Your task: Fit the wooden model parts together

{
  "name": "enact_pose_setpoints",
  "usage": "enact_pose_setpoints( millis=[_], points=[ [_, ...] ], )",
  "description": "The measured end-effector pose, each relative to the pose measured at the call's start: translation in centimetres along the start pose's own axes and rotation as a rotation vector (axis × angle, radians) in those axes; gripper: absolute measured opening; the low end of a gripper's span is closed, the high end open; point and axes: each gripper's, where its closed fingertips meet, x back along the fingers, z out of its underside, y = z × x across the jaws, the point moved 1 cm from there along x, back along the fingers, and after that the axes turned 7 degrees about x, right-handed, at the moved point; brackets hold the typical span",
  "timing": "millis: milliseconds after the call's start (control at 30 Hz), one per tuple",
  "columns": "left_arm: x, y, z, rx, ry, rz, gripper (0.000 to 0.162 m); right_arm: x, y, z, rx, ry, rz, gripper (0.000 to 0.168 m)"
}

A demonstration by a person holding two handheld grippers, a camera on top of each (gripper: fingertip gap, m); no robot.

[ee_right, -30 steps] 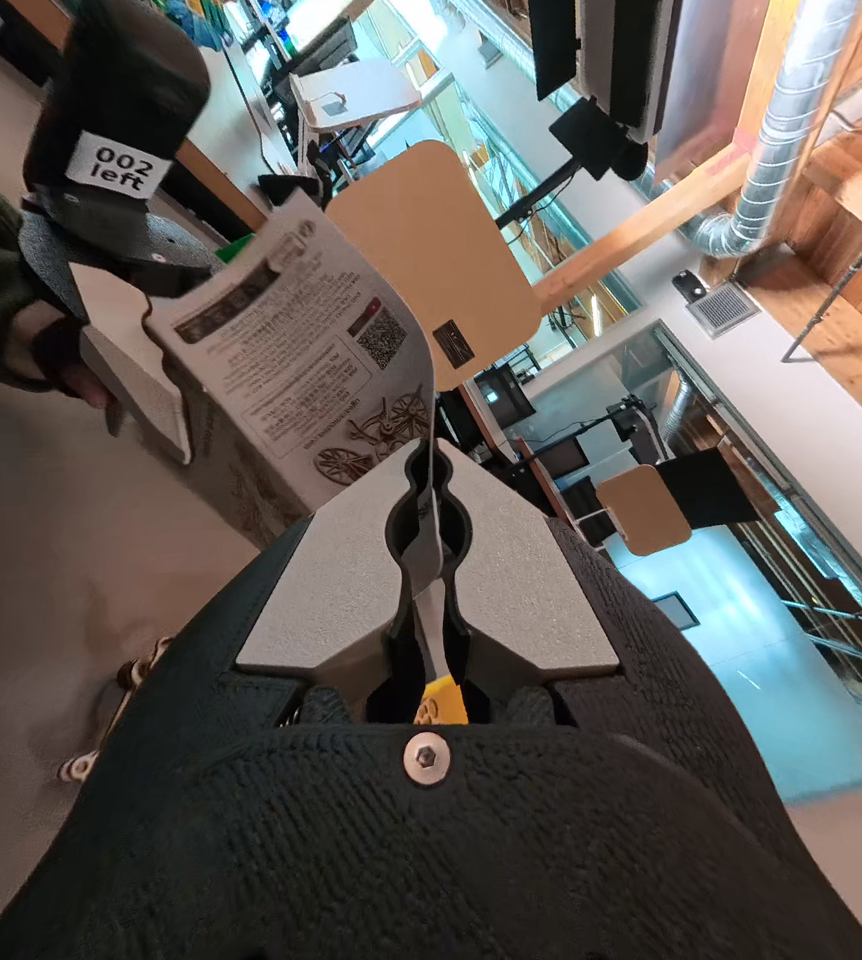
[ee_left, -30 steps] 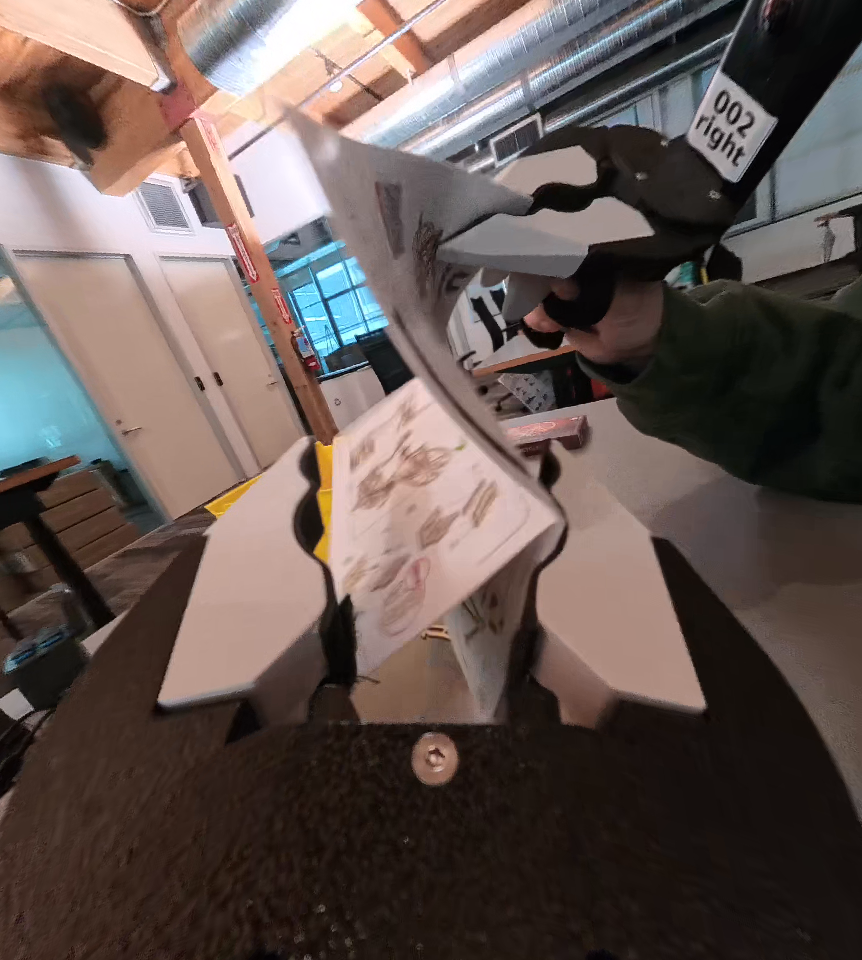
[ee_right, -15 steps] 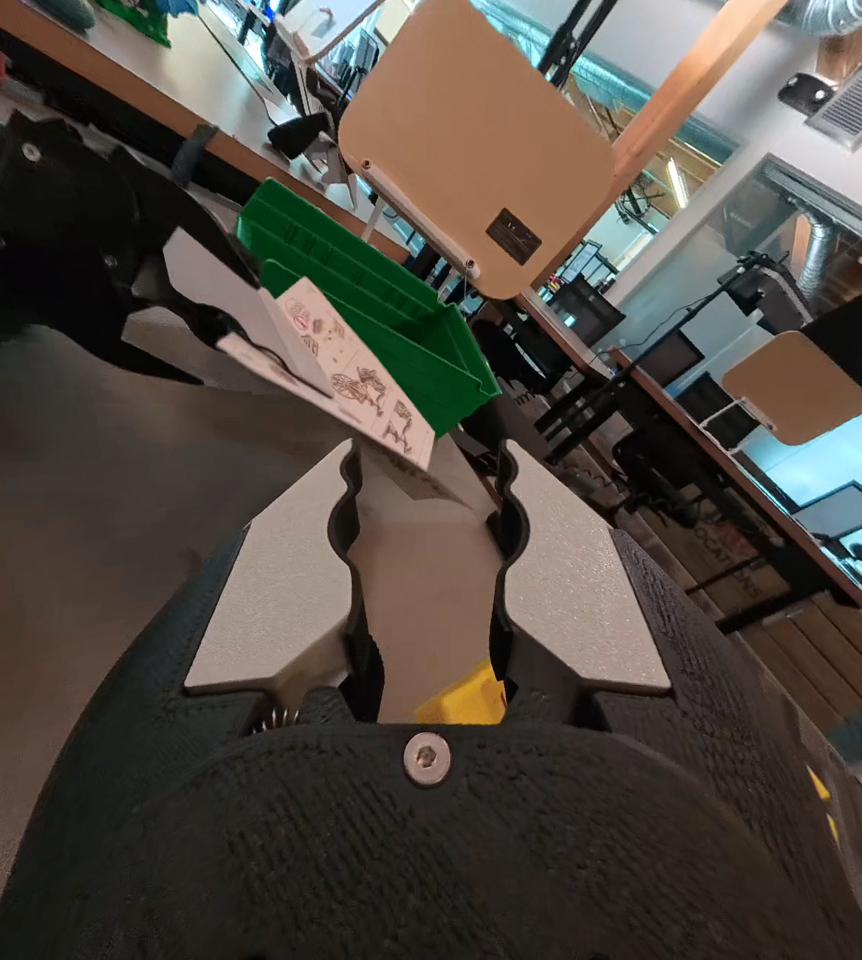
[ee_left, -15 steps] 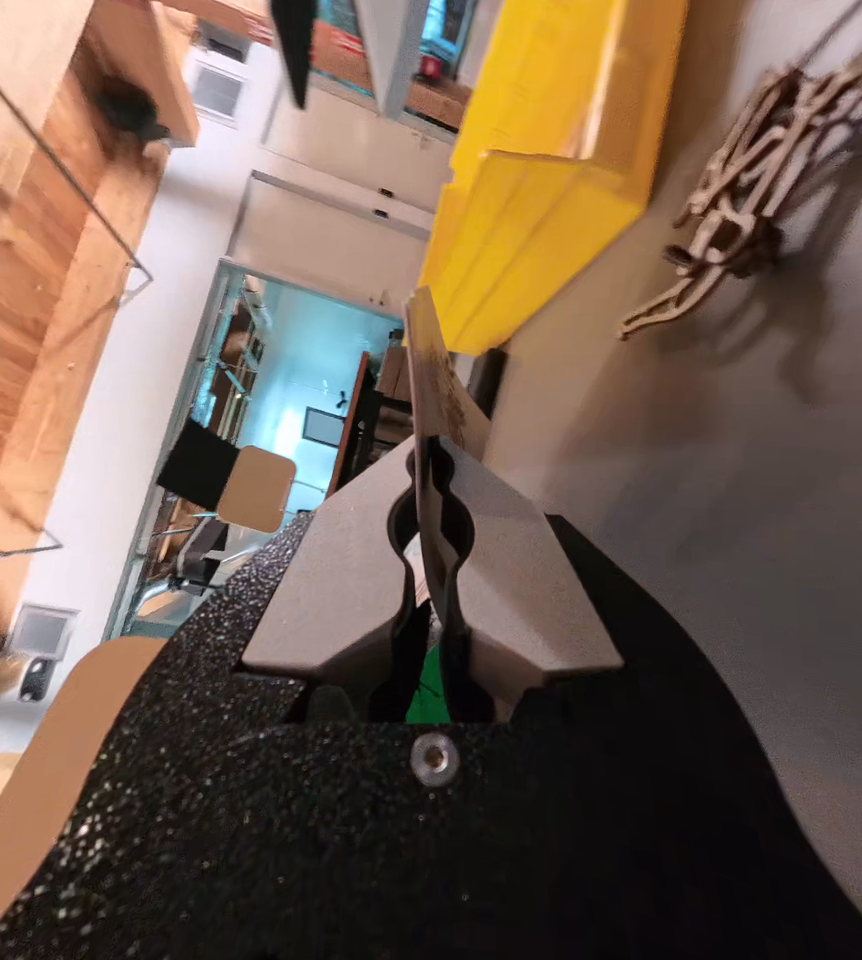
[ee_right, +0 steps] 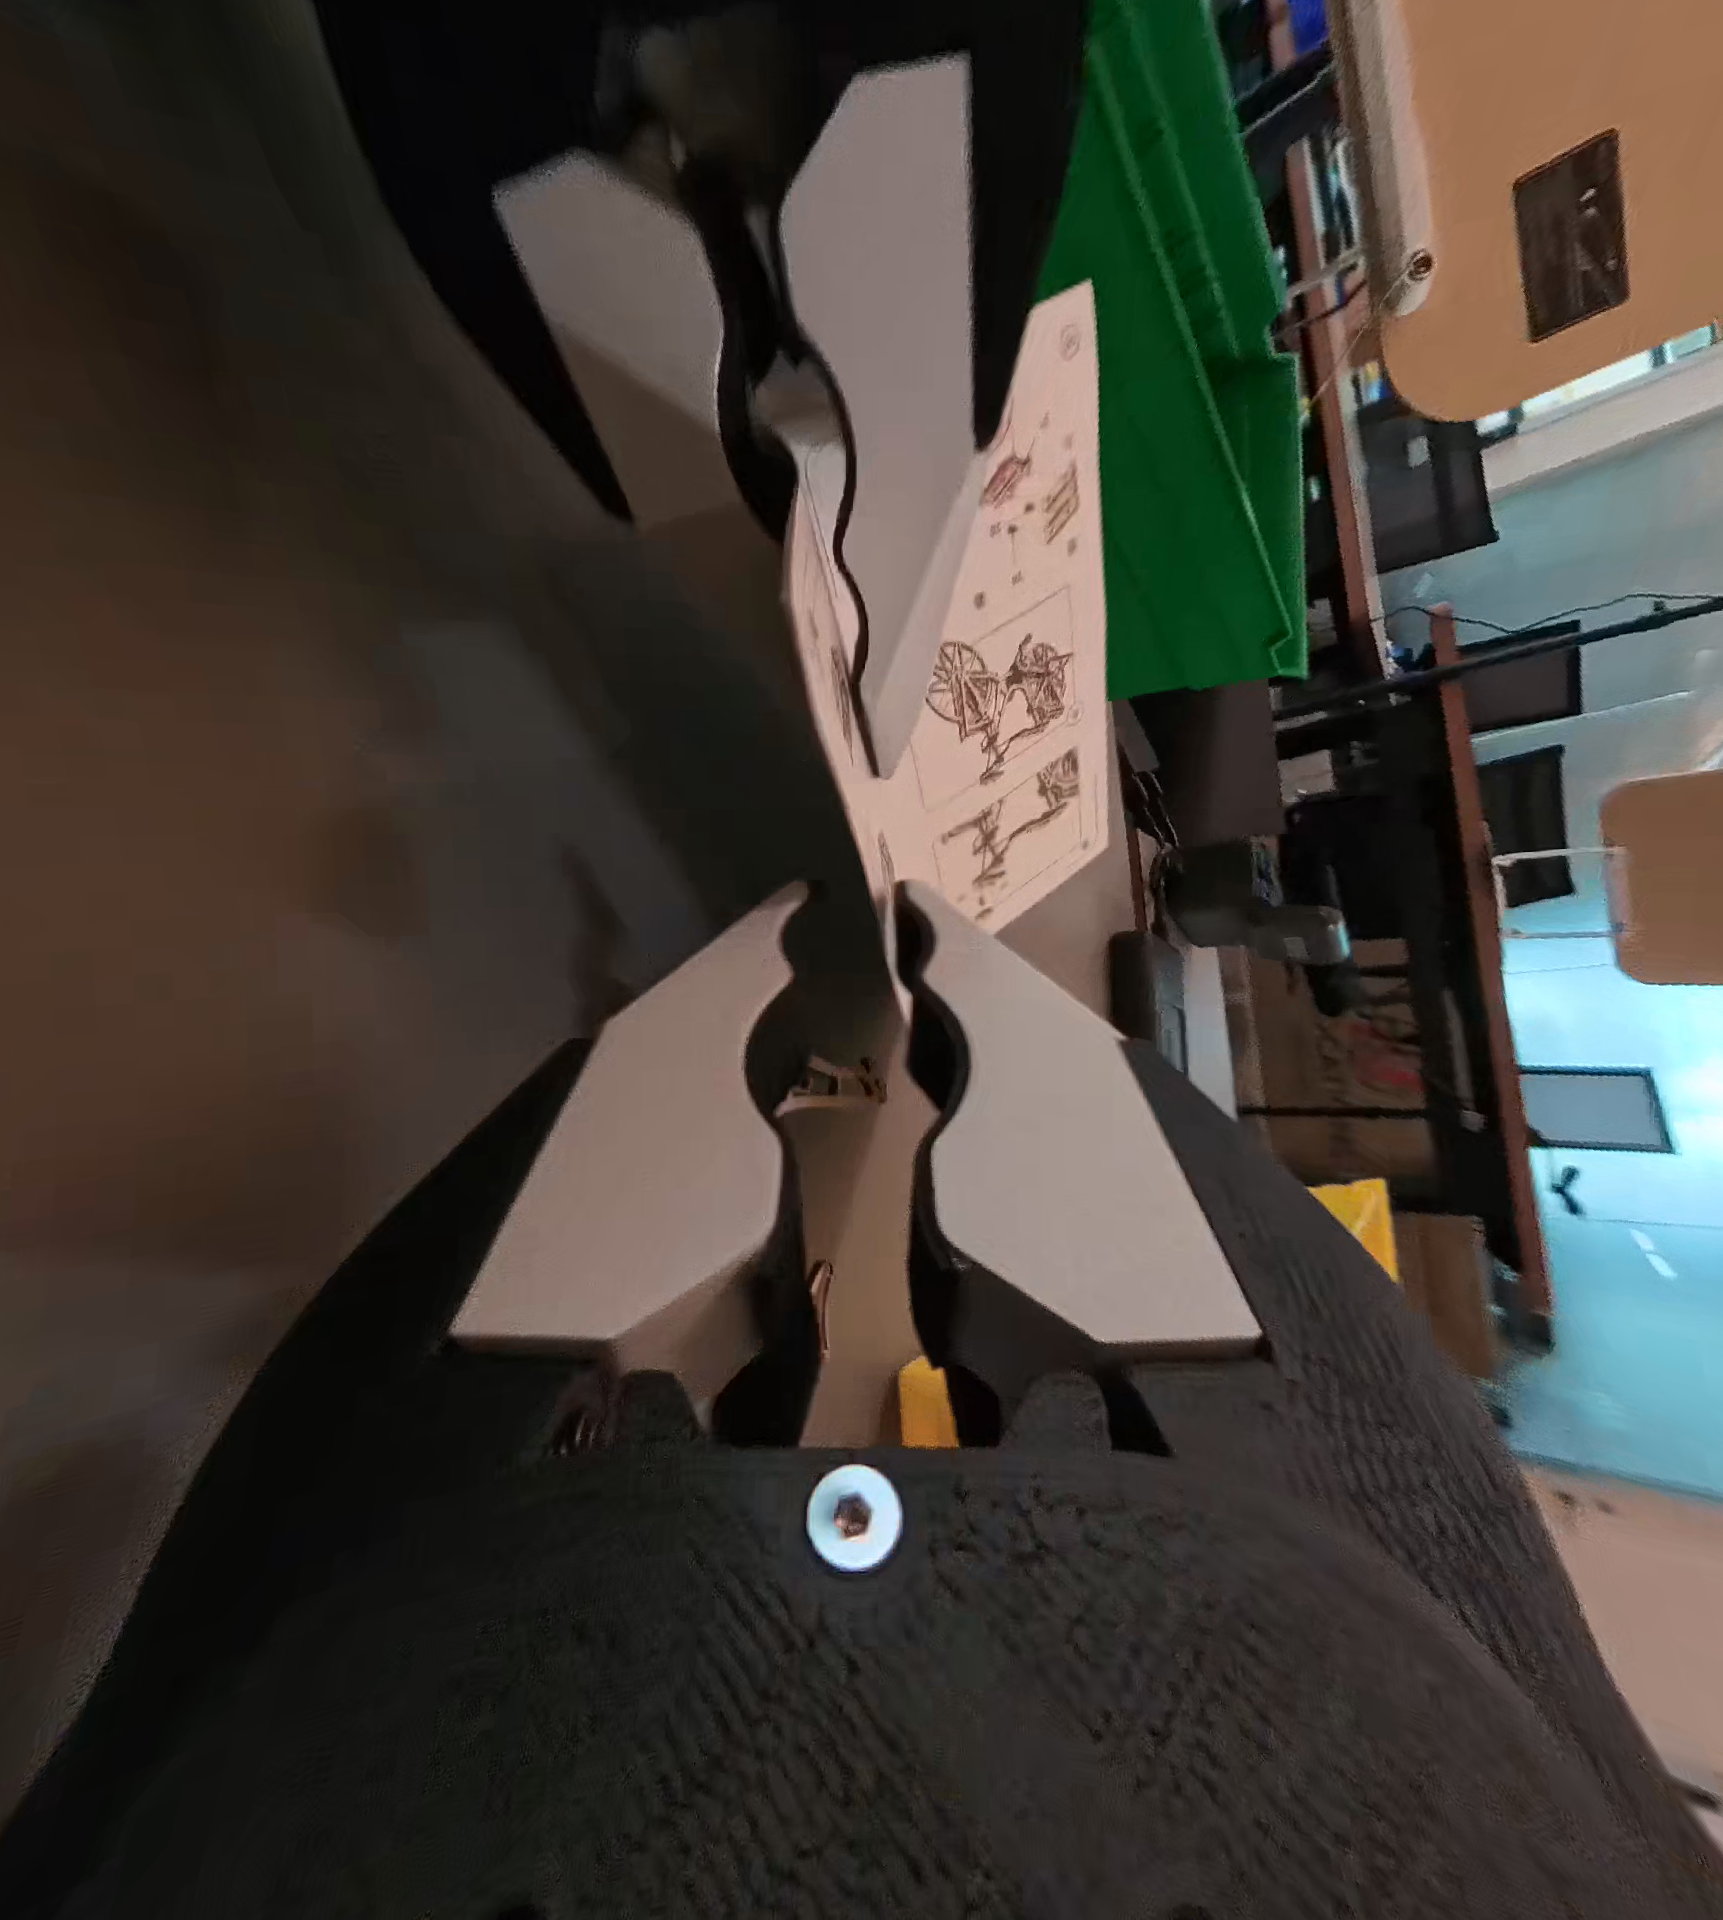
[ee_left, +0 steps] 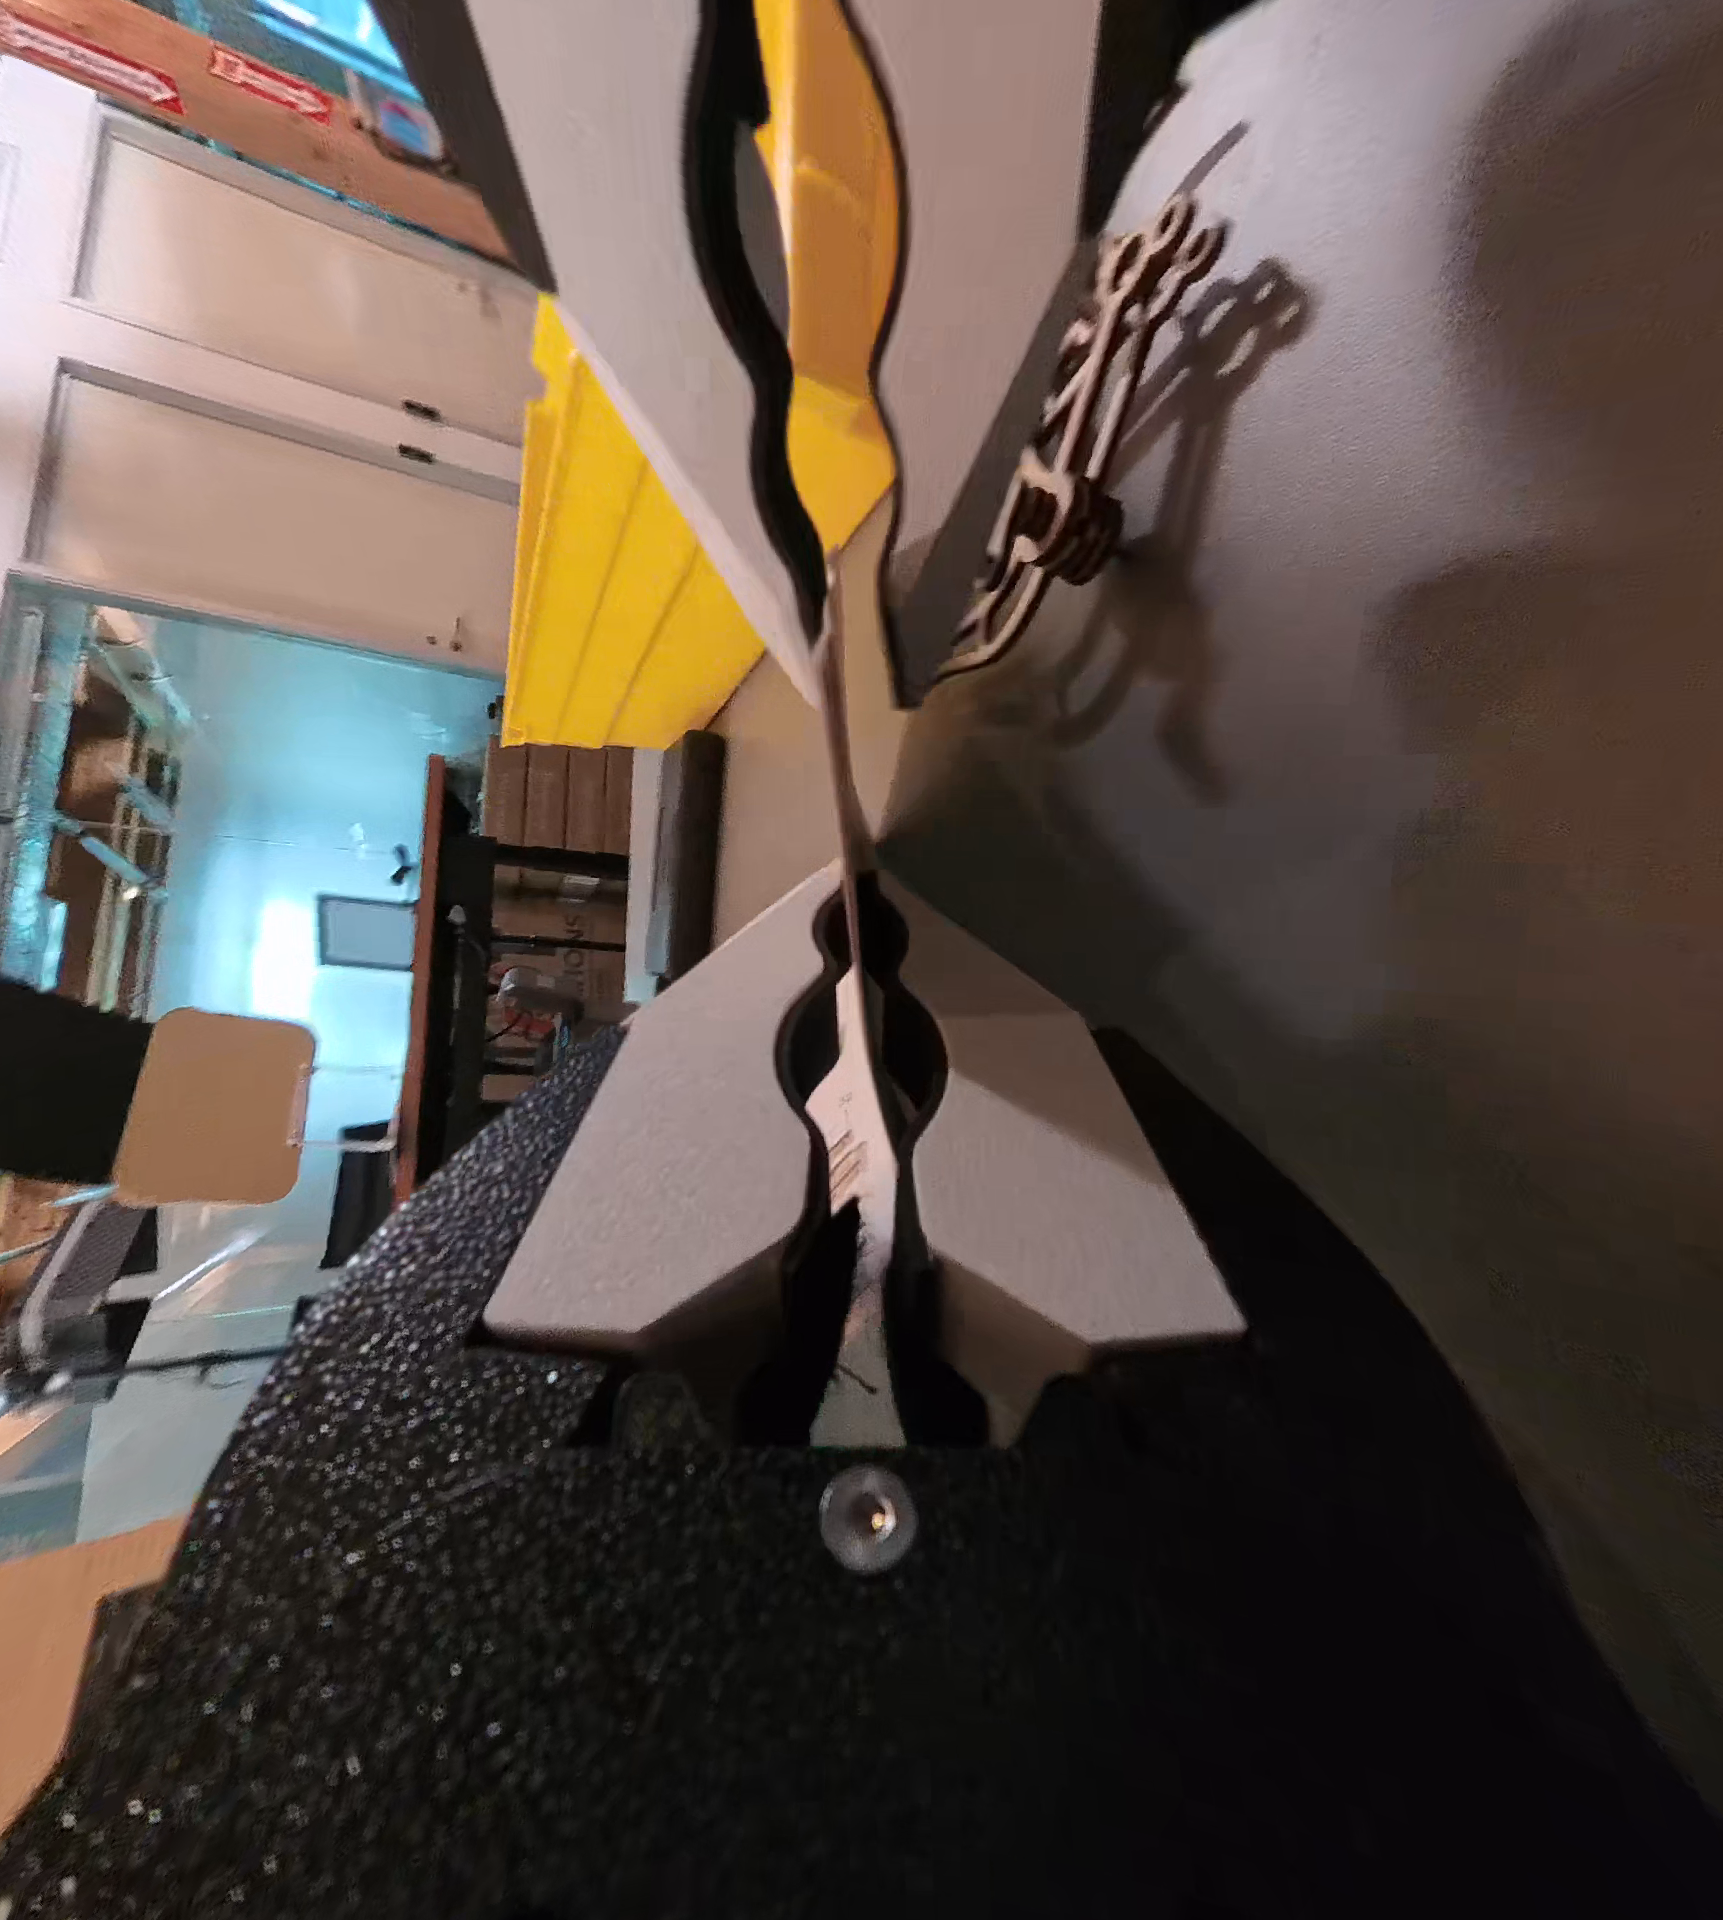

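Note:
A printed instruction sheet (ee_right: 1013, 675) with drawings of the wooden model is stretched between both grippers. My left gripper (ee_left: 852, 894) is shut on one edge of the sheet (ee_left: 841, 769), which I see edge-on here. My right gripper (ee_right: 852, 904) faces it tip to tip, jaws a narrow gap apart, with the sheet's other edge between them against the right finger. The partly built wooden model (ee_left: 1075, 468) lies on the grey table (ee_left: 1459, 935) behind the right gripper (ee_left: 857, 665), partly hidden by its finger.
A yellow bin (ee_left: 628, 571) stands on the table beyond the grippers in the left wrist view. A green bin (ee_right: 1179, 416) stands at the table's far edge in the right wrist view. Chairs and desks fill the room behind.
The right gripper let go of the sheet, opened wide, then came back tip to tip with the left gripper and narrowed around the sheet's free edge. The left gripper kept hold and turned over the table.

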Motion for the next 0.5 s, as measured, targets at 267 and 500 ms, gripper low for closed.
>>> enact_pose_setpoints(
  millis=[267,500],
  points=[
    [2.0,-0.1,0.6,0.108,-0.093,0.124,0.057,-0.3,0.0,0.9,0.100,0.036,0.060,0.000],
    [2.5,0.4,4.0,0.109,0.041,0.120,0.076,-0.2,-0.1,0.6,0.119,-0.002,0.083,0.000]
  ],
)
